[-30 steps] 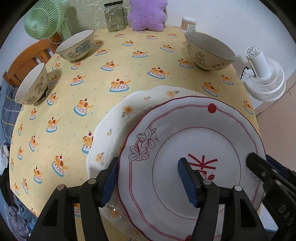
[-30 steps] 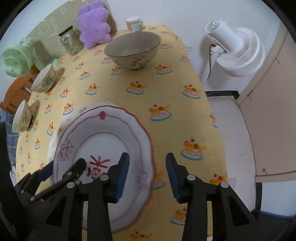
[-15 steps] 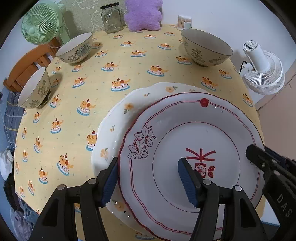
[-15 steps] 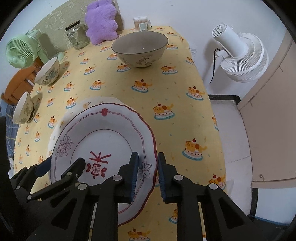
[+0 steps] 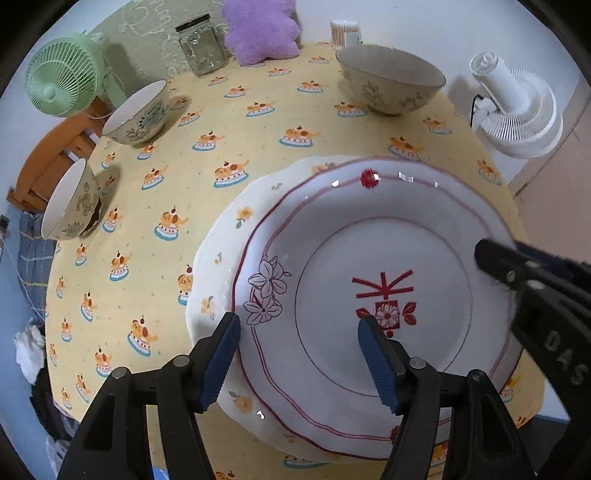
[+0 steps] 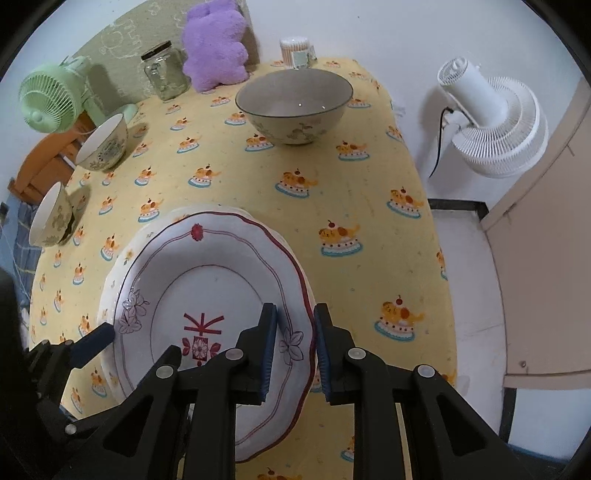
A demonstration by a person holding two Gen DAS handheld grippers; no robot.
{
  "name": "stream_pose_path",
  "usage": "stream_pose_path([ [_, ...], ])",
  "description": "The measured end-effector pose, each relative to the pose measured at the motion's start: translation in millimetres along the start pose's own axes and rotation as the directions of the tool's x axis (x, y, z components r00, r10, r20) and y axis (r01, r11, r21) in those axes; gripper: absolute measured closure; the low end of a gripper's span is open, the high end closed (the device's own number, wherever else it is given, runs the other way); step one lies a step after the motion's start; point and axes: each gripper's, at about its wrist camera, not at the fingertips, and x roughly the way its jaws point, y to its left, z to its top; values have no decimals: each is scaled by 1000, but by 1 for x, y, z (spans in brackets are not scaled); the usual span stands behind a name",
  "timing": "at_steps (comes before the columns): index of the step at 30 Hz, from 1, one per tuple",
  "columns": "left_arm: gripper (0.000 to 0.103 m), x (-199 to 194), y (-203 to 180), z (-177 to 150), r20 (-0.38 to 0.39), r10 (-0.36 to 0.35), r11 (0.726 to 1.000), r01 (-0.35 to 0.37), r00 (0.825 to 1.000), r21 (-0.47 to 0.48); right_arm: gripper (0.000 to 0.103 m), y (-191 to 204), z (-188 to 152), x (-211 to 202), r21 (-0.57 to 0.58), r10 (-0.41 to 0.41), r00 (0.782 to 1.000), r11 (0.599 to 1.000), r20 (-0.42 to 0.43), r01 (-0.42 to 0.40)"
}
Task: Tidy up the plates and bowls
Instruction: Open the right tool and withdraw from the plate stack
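Note:
A red-rimmed plate (image 5: 380,236) (image 6: 207,280) lies on top of a white plate with orange flowers (image 5: 221,258) (image 6: 110,273) on the yellow tablecloth. My right gripper (image 6: 293,345) is shut on the red-rimmed plate's right rim, one pad above it and one below. My left gripper (image 5: 297,358) straddles the same plate's left rim. Its jaws are opening and stand wide, and neither pad presses on the plate. A large bowl (image 5: 388,85) (image 6: 295,107) stands at the back right. Two smaller bowls (image 5: 136,114) (image 5: 70,203) sit along the left edge.
At the back stand a green fan (image 5: 62,81), a glass jar (image 5: 201,48), a purple plush (image 5: 258,29) and a cotton swab tub (image 5: 345,31). A white fan (image 6: 491,125) stands on the floor past the table's right edge. A wooden chair (image 5: 48,162) is at the left.
My right gripper's jaws have closed from a clear gap onto the red-rimmed plate's right rim. The left gripper stays astride the left rim.

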Motion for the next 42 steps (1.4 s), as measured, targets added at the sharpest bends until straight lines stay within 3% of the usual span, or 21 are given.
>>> stream_pose_path([
  [10,35,-2,26,3,25,-37,992,40,999,-116,76,19,11,12,-47,-3,1000,999,-3,3],
  [20,31,-1,30,5,31,-37,991,40,999,-124,68,32,12,21,-94,-51,999,994,12,52],
  [24,30,0,30,6,32,-36,992,40,999,-121,51,29,10,20,-74,4,1000,997,14,-3],
  [30,26,-3,28,5,35,-46,993,49,998,-107,37,24,5,16,-28,84,996,996,2,-84],
  [37,26,-9,29,2,50,-87,991,91,995,-95,37,24,0,9,-1,84,996,996,-2,-84],
  [42,26,-15,38,2,72,-126,989,131,989,-71,37,32,-2,-3,0,33,999,999,10,-33],
])
